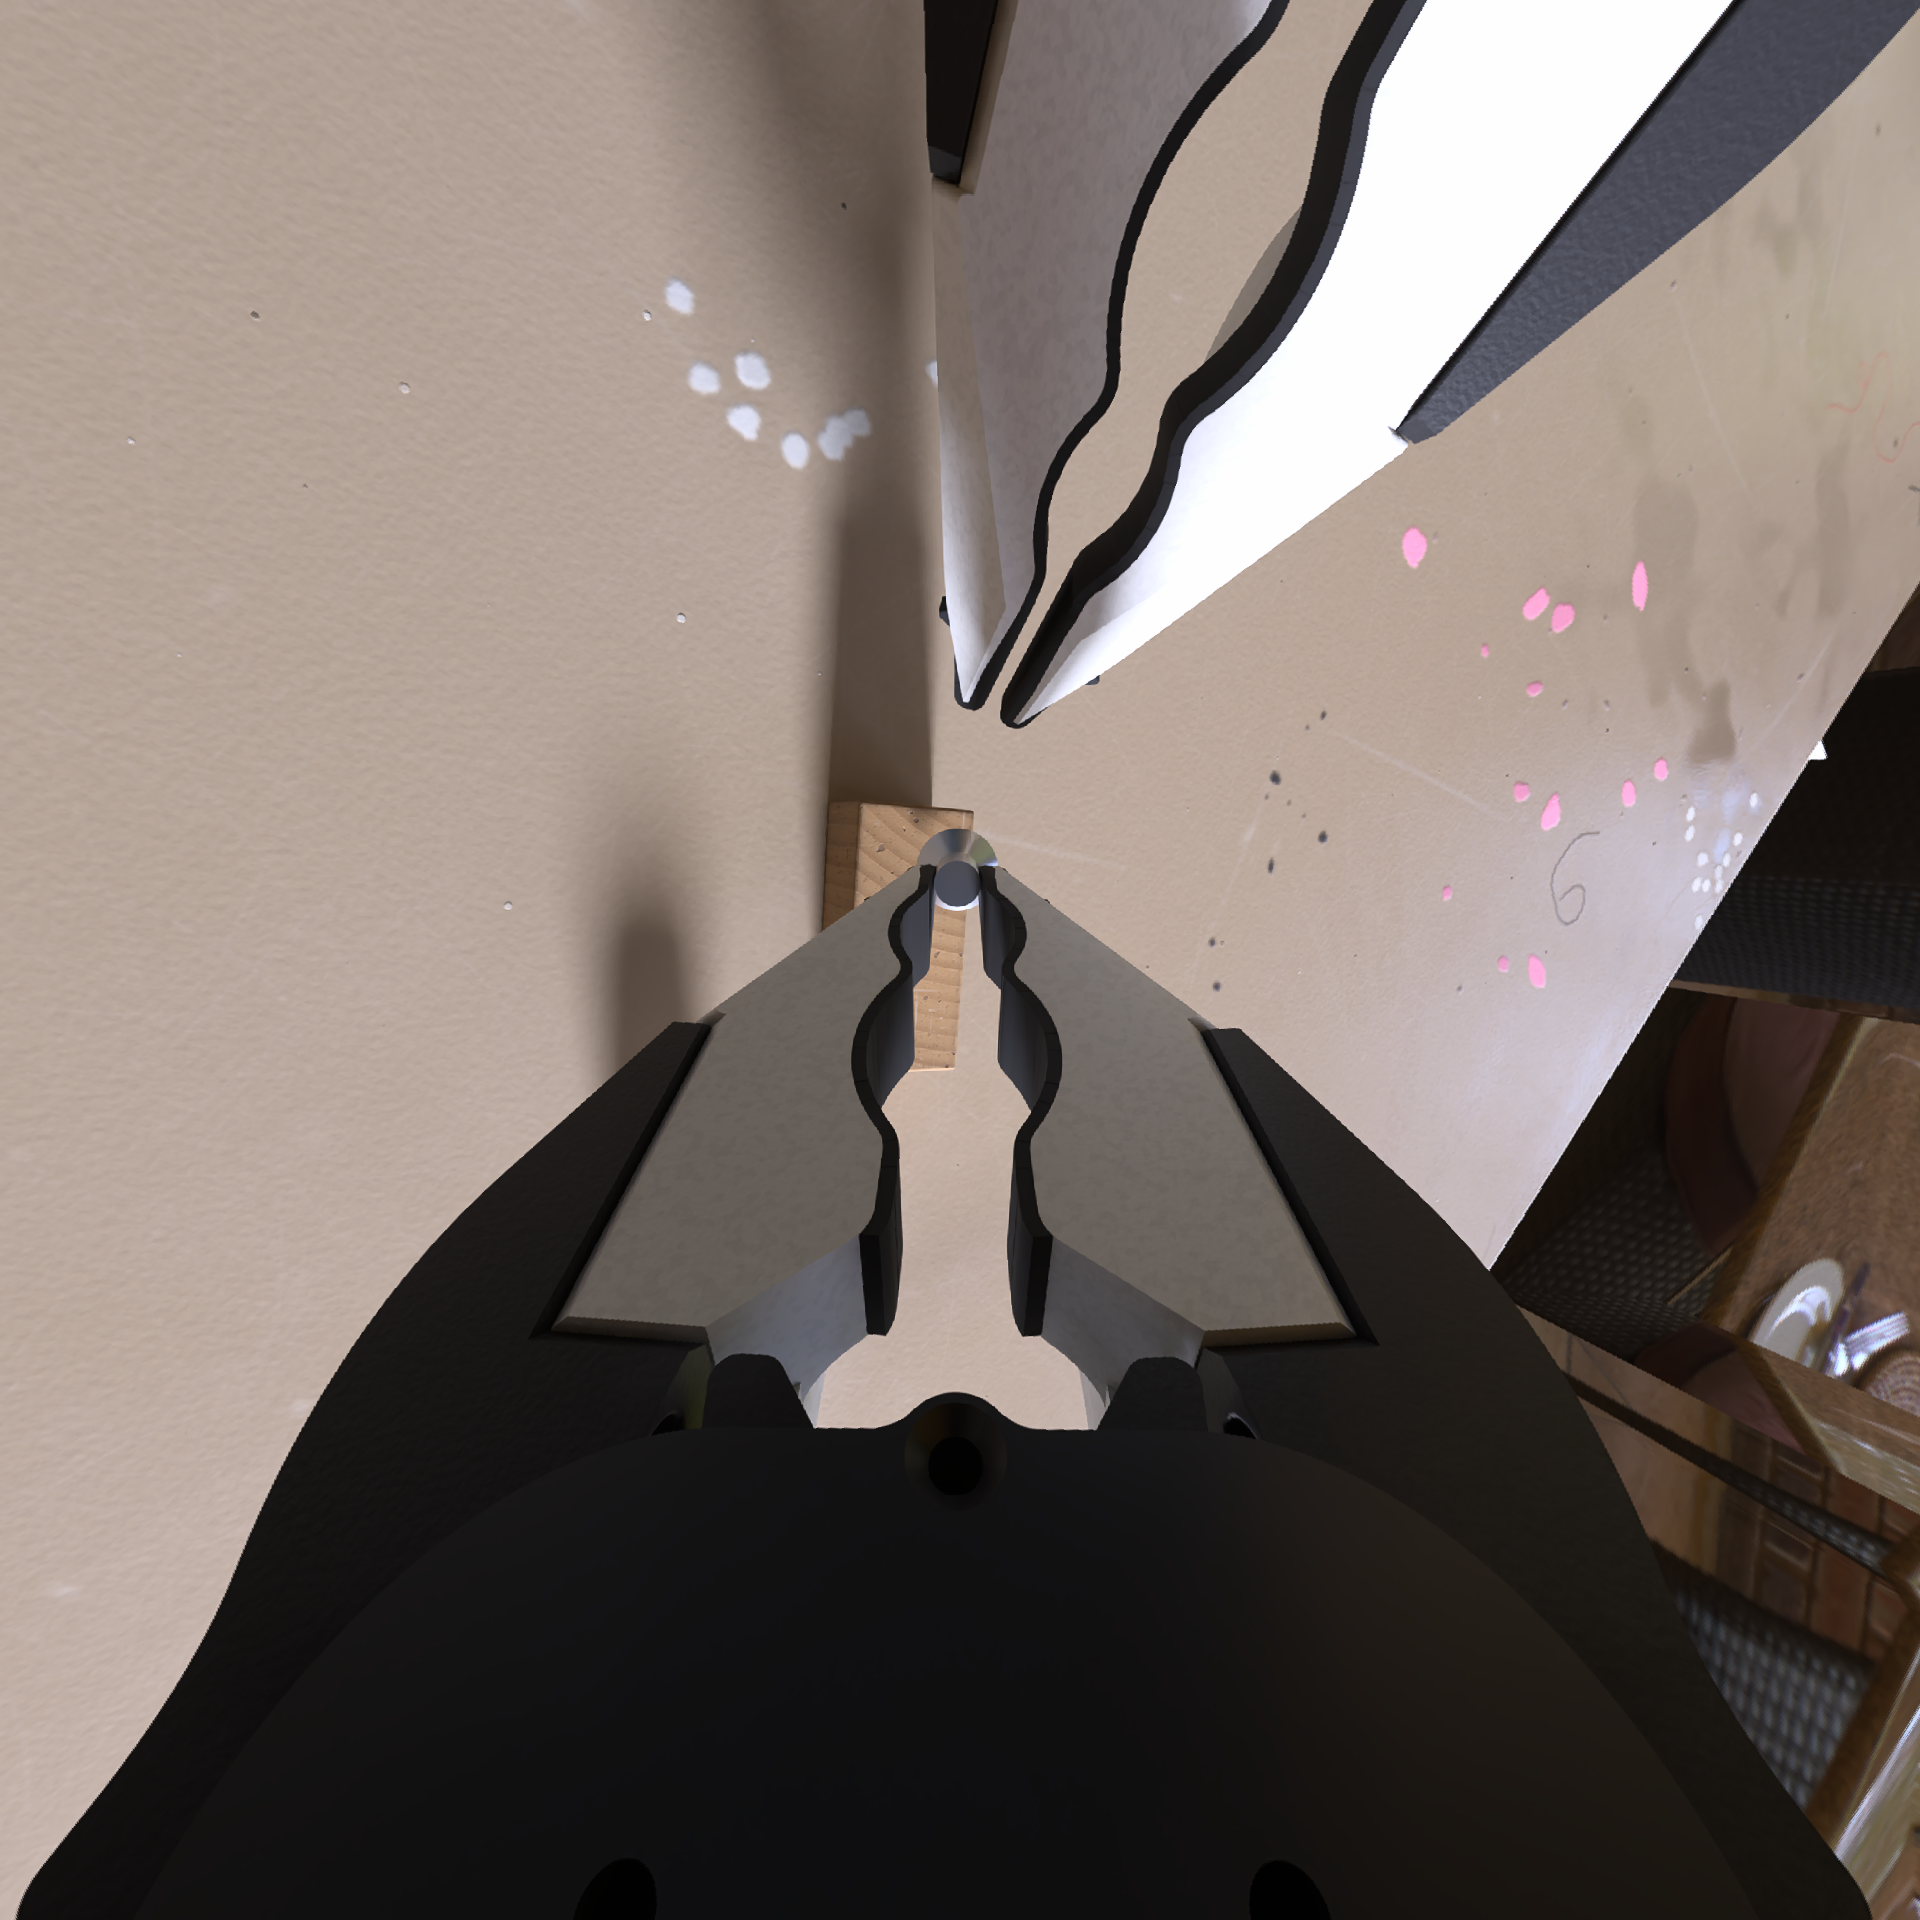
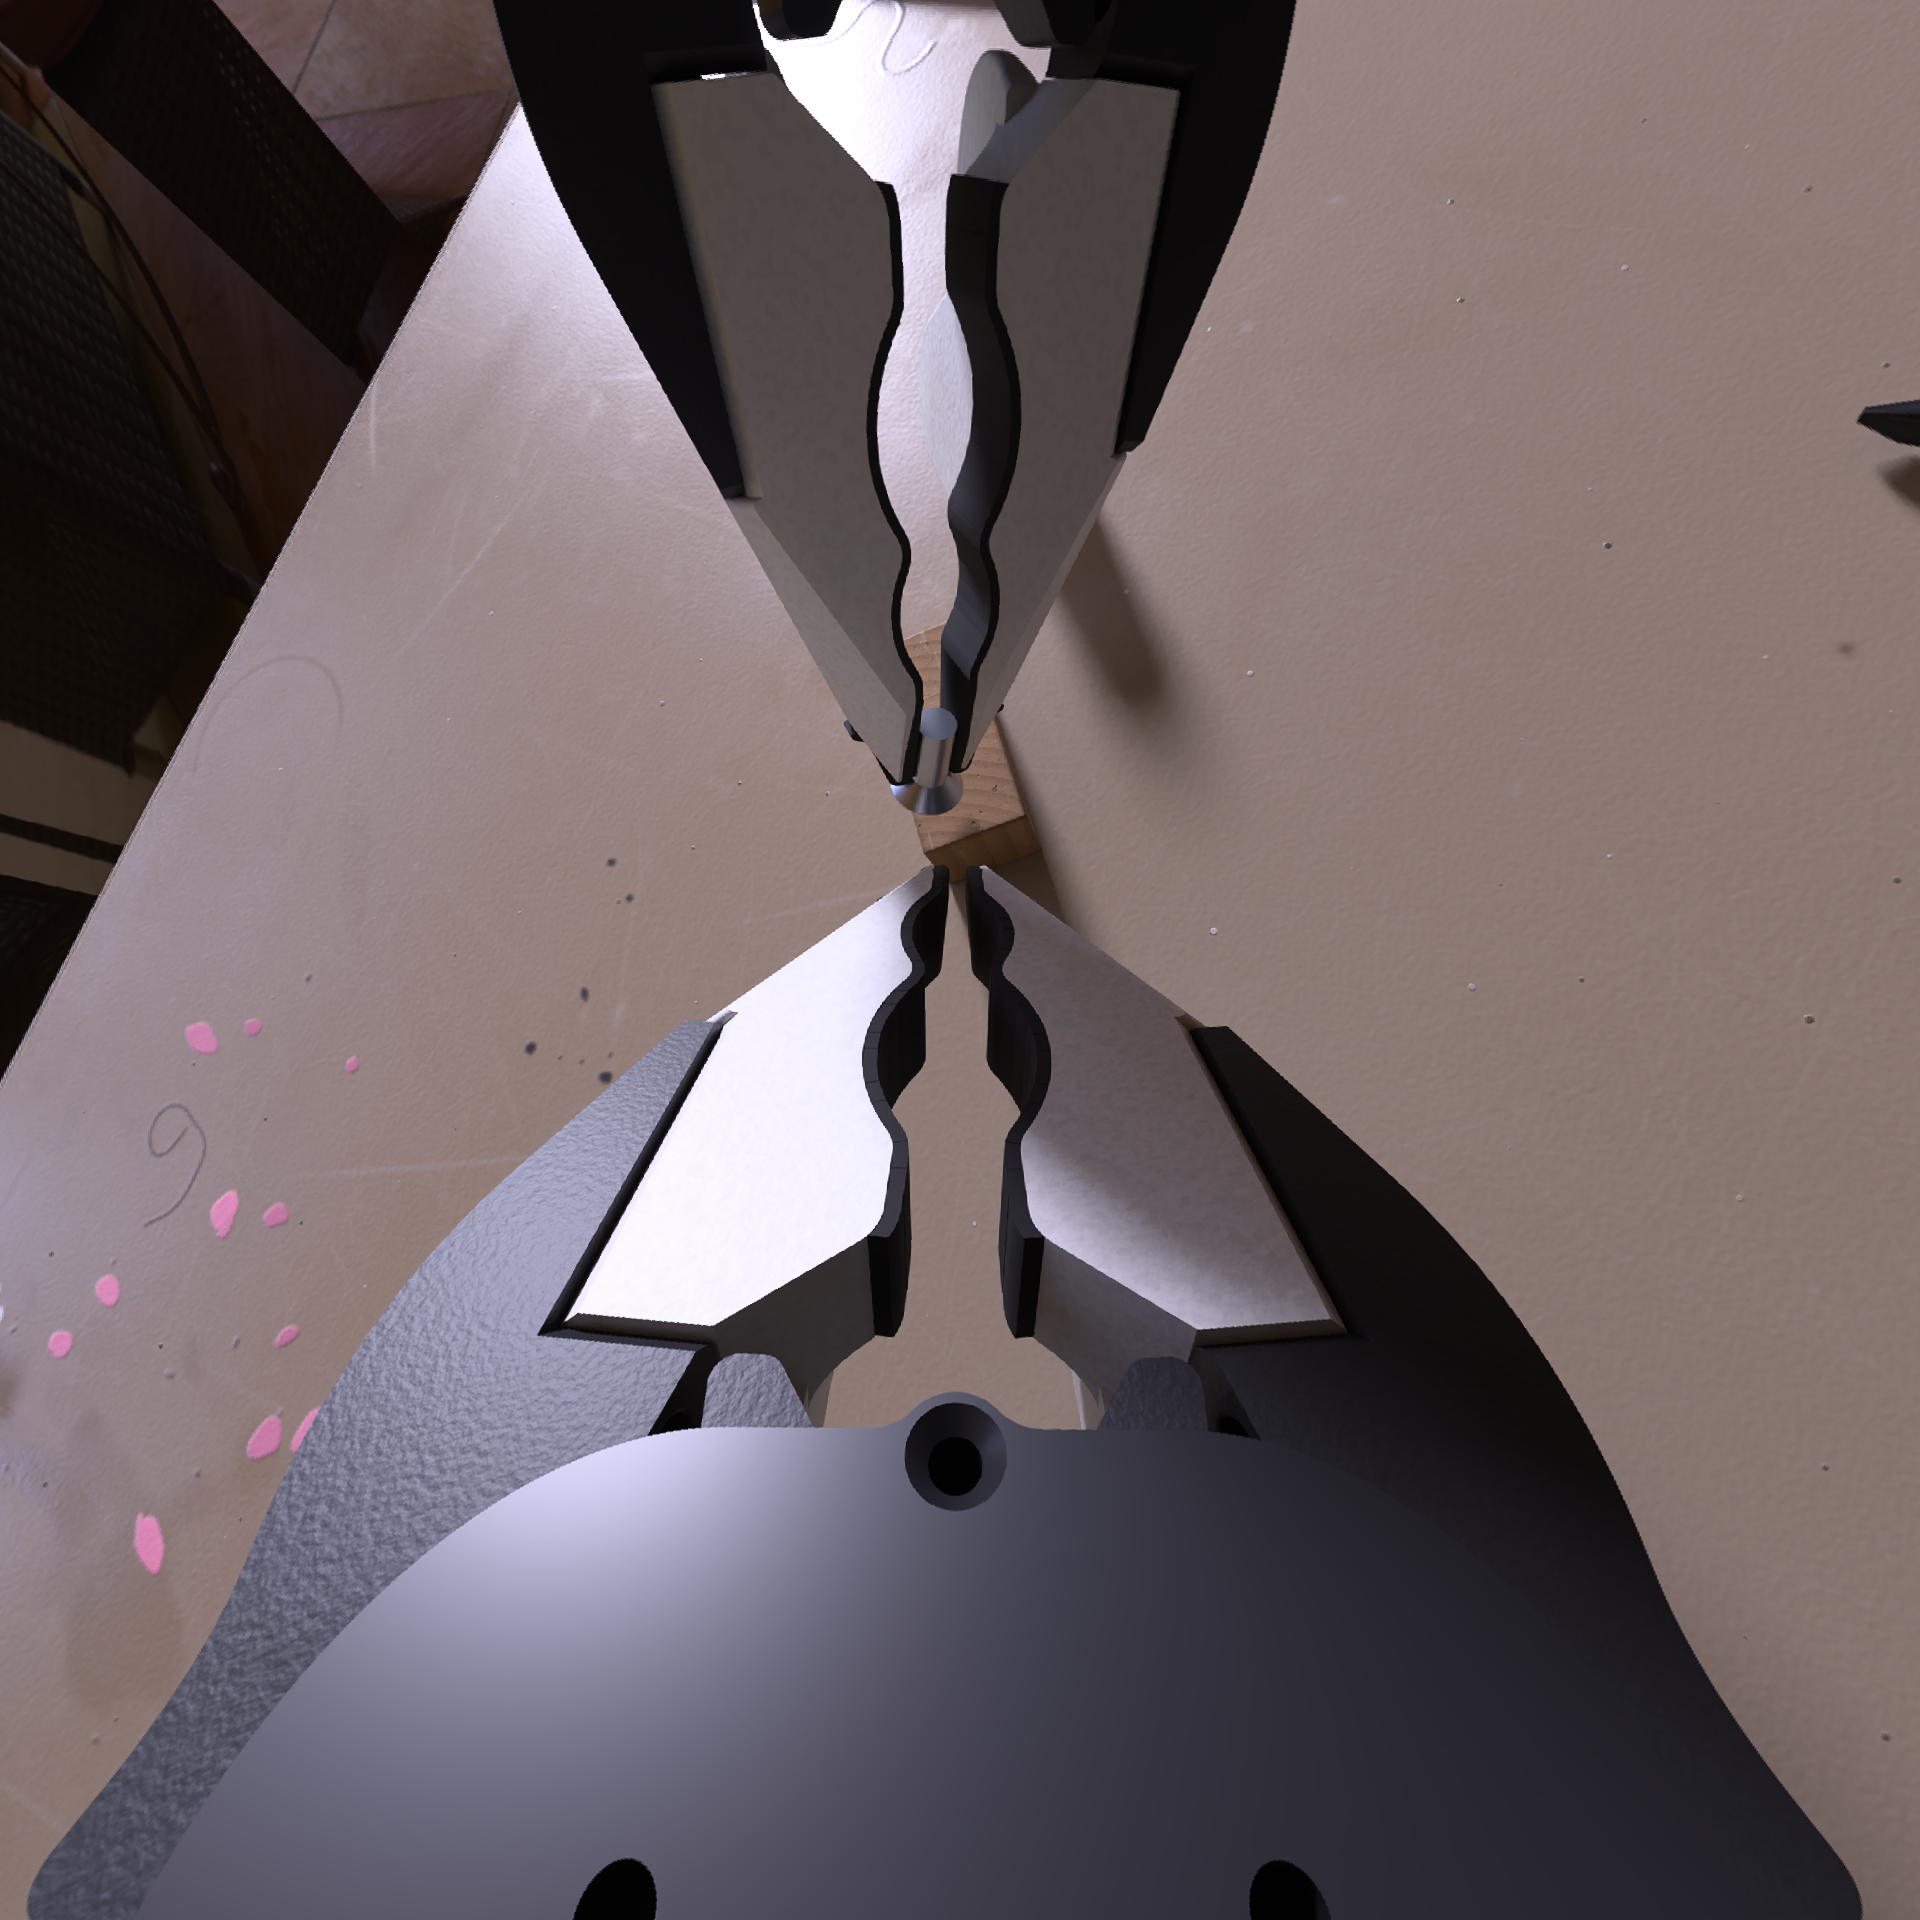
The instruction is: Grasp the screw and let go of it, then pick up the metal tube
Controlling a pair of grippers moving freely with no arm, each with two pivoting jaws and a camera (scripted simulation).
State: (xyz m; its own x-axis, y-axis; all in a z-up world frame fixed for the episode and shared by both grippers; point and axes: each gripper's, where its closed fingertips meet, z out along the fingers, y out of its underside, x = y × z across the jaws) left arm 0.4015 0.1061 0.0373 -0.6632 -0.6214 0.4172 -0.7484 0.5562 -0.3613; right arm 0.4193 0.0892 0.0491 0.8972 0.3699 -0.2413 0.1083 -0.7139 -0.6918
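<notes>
While the left gripper (image 1: 958, 878) clamps its 2 fingertips on the shaft of the small silver metal screw (image 1: 956, 871), the screw hangs head-down just above the pale rectangular wooden block (image 1: 894, 894). That block lies on the beige paint-flecked table (image 1: 416, 623). Opposite the block, the right gripper (image 2: 957, 883) points at it with its tips nearly together, holding nothing. No metal tube shows in either view. Judged from here, release could let the screw bounce off the block and roll away, and the closely facing grippers risk colliding over it.
</notes>
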